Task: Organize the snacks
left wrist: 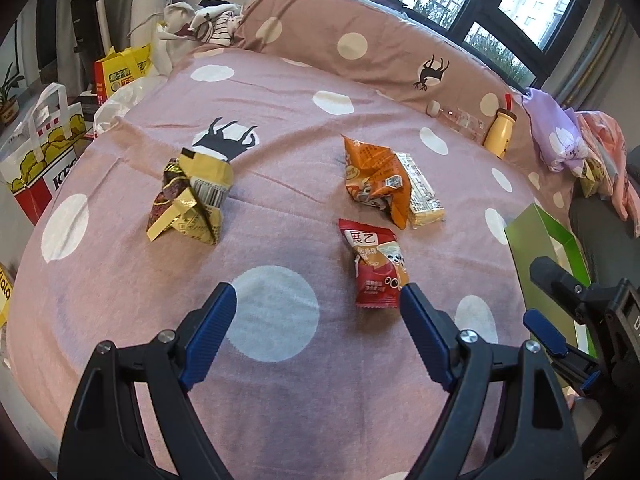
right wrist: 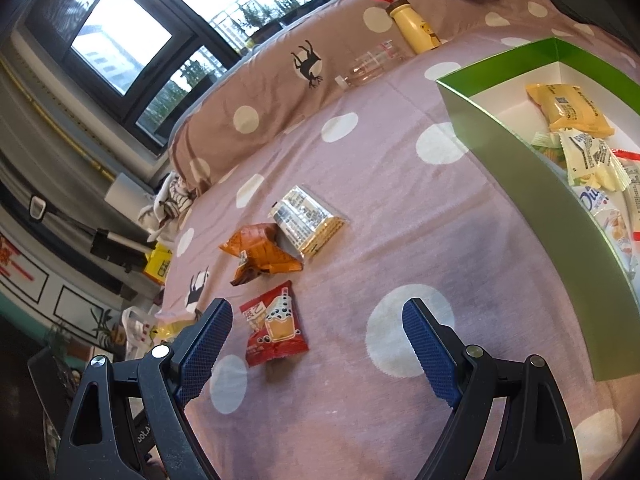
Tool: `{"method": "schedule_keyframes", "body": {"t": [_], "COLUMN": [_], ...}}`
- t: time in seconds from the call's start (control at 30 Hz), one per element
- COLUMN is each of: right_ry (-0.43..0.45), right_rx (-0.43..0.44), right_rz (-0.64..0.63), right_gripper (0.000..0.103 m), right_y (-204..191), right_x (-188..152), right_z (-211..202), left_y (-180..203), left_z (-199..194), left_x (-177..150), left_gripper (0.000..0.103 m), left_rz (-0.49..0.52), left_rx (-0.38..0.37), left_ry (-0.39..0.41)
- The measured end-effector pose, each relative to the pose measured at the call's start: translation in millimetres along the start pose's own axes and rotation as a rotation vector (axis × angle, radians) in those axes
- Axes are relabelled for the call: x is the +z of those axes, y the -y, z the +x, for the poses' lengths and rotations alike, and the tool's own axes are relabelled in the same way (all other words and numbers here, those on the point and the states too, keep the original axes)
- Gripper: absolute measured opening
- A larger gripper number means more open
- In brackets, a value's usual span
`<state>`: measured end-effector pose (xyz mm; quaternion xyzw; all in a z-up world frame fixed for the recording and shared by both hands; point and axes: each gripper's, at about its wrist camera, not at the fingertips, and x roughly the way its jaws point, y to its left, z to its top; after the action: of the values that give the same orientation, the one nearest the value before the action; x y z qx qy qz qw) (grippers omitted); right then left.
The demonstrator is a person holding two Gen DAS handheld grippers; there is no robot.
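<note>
Snack packets lie loose on the pink dotted bedspread [left wrist: 120,280]. A red packet [left wrist: 376,266] lies just ahead of my left gripper [left wrist: 318,300], which is open and empty, near its right finger. An orange packet [left wrist: 374,178] and a clear-wrapped cracker pack [left wrist: 422,190] lie beyond it. Gold and dark wrappers [left wrist: 190,196] sit to the left. My right gripper [right wrist: 316,316] is open and empty above the bedspread [right wrist: 400,208], with the red packet [right wrist: 274,330] by its left finger. The green box [right wrist: 504,168] at the right holds several snacks [right wrist: 572,110].
A yellow bottle [left wrist: 500,132] and a clear bottle [left wrist: 460,118] lie against the brown dotted pillow [left wrist: 360,40]. Bags [left wrist: 44,160] stand beside the bed's left edge. Purple cloth [left wrist: 560,136] is piled at the right. The right gripper's body [left wrist: 584,320] shows at the left view's right edge.
</note>
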<state>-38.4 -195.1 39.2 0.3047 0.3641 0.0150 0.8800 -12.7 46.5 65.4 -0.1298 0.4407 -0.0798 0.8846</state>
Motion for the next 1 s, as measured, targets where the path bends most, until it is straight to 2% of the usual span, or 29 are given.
{"method": "schedule_keyframes", "body": {"t": [0.53,0.6,0.67,1.0], "right_ry": [-0.017,-0.007,-0.007,-0.032], "right_rx": [0.021,0.045,0.067,0.059], "right_rz": [-0.012,-0.002,0.007,-0.017], "right_gripper": [0.087,0.087,0.087,0.087], "right_y": [-13,-13,-13,-22], "right_x": [-6,-5,-3,-2], "right_z": [4,1,1,12], "left_y": [-4,-5,-7,-9], "left_z": [2,3,4,8], "left_x": [0,0,1,4], "left_gripper": [0.084,0.084,0.084,0.084], "left_rz": [-0.003,-0.007,-0.019,-0.038], "left_rx": [0.005,0.013,0.001,-0.033], "left_ry": [-0.013,-0.017,-0.024,-0.045]}}
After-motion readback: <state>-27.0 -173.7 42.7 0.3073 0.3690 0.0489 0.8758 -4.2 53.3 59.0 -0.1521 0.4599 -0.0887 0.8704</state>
